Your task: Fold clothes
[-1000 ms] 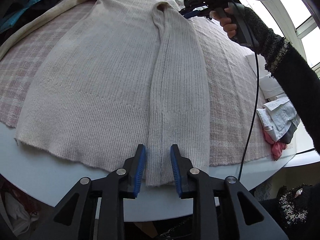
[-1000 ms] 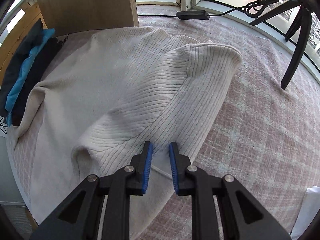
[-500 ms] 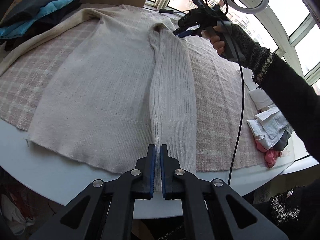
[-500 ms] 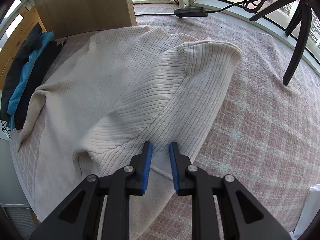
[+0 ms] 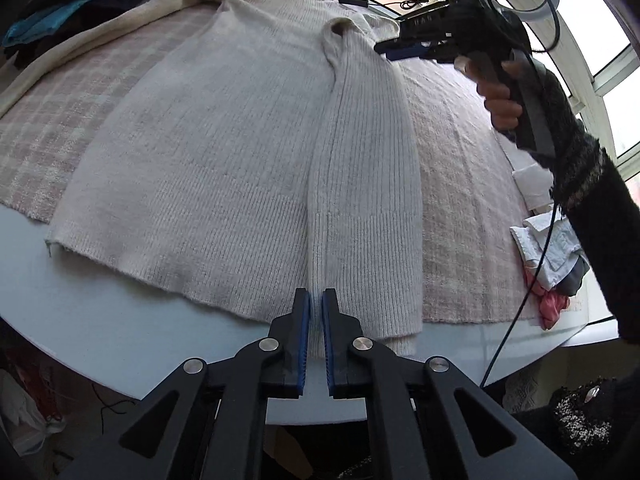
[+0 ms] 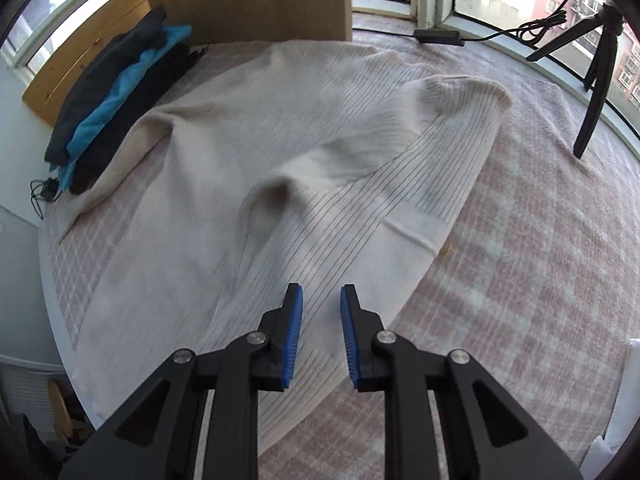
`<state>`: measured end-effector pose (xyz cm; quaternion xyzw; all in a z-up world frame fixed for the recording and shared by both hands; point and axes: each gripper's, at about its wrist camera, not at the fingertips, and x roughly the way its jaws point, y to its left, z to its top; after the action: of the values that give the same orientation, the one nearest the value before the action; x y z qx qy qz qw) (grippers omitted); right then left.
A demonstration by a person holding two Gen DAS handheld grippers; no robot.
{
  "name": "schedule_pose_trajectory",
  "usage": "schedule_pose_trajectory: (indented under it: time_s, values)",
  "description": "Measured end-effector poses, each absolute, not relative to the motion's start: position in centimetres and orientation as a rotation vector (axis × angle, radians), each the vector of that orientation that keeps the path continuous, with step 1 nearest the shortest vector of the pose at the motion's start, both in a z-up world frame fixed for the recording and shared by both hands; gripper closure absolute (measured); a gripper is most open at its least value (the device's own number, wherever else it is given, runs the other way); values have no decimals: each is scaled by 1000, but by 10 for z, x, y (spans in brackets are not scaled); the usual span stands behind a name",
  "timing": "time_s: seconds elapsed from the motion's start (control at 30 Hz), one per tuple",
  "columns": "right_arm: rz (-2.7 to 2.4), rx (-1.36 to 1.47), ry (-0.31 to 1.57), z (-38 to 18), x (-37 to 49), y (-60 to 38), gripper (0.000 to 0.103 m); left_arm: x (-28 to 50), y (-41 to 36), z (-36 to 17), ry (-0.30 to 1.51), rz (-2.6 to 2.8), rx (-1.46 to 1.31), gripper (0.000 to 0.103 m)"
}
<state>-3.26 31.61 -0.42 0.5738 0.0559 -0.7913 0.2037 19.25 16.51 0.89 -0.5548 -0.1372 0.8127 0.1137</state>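
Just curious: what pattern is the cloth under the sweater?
A pink-and-white plaid blanket, under the cream sweater; clearest in the right wrist view.

There is one big cream knitted sweater (image 5: 224, 168) on one pink checked cloth (image 6: 532, 264). There are two black tools with blue pads, the left tool (image 5: 315, 312) and the right tool (image 6: 321, 304). One pile of dark and blue clothes (image 6: 116, 92) sits far left. One small heap of white and pink clothes (image 5: 550, 264) sits on the right.
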Motion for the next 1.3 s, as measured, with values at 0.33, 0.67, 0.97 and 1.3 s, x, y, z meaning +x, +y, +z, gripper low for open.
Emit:
schedule_pose_trajectory:
  time_s: [0.33, 0.67, 0.97, 1.3]
  values:
    - [-2270, 1481, 153, 7, 9, 298, 82, 165, 212, 10, -333, 2236, -1511, 98]
    - [-2213, 1558, 111, -7, 19, 280, 80, 170, 164, 25, -403, 2282, -1527, 96]
    - [-2207, 1562, -87, 43, 16, 273, 80, 147, -18, 64, -304, 2629, -1520, 82]
    - [-2224, 1617, -281, 62, -16, 147, 68, 65, -188, 18, -254, 2641, -1588, 71]
